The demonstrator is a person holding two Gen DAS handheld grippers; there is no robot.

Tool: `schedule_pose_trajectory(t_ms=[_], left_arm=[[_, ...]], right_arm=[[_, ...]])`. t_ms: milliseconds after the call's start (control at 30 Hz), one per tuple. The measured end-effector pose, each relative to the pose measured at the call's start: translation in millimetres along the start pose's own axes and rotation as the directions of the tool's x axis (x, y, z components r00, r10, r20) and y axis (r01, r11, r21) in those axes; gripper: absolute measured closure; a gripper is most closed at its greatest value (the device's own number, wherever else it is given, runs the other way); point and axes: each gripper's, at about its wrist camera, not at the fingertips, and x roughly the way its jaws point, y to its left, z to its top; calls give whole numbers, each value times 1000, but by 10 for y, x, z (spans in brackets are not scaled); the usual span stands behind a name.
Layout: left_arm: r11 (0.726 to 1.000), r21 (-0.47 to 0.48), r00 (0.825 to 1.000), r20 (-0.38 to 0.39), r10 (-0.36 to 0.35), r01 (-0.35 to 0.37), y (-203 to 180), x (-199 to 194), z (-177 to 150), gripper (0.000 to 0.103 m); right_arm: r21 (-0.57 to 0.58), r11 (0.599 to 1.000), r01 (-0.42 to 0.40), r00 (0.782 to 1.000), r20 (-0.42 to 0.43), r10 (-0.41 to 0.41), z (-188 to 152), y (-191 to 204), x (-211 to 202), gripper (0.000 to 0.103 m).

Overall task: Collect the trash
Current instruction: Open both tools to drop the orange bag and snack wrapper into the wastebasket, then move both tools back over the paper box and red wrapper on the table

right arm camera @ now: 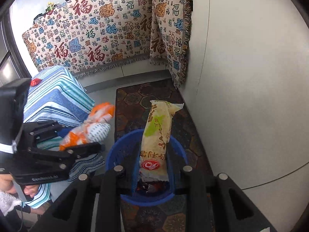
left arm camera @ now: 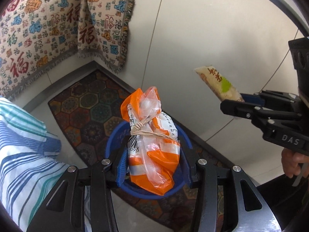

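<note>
Orange-and-clear plastic bag (left arm camera: 152, 145), tied round its neck with pale string, sits clamped between the blue pads of the left tool (left arm camera: 153, 166) at the bottom centre of the left wrist view, and it hangs directly over the blue bin (left arm camera: 114, 141) on the floor. In the right wrist view, a long cream snack wrapper (right arm camera: 156, 141) with a green patch and a red logo is pinched between the closed fingers of the right tool (right arm camera: 153, 176) at the lower centre, standing upright above the same bin, whose inside already holds some dark scraps. Each tool also appears in the other's view: the right one enters from the right edge of the left wrist view with the wrapper sticking out to the upper left, and the left one comes in from the left edge of the right wrist view gripping the bag. A hand (left arm camera: 291, 162) grips the handle of the right tool at the right edge of the left wrist view. Under the bin lies a dark rug (right arm camera: 135, 104) with hexagon patterns. To the left of it stands a counter covered with a blue-and-white striped cloth (right arm camera: 56, 96). Farther back, a cream cloth (right arm camera: 108, 29) printed with red, blue and orange characters hangs across the upper part of both views, beside a plain white wall (right arm camera: 251, 77) on the right.
</note>
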Motion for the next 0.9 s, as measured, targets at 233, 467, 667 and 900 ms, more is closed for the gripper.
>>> schedule_pose_trajectory(t_ms=[233,467,667,900], left_arm=[[1000,-9,1000,30,-4,4,60,160,28,18],[998,-60,998,57,26,-22,168,-109,14,18],[994,-72,987,133,91,-82,342,-936,-184,11],[934,-185,941,91,326,-306,1166,-1745,-817,5]], right_arm=[[41,999,-11,1000,29,10,62,-57,32,55],[13,1000,1,998,57,-2,142,24,-25,48],[-65,997,46,991,132,-37,245,326,-156,45],[-251,968,20,978,205,33,271,1250,-257,39]])
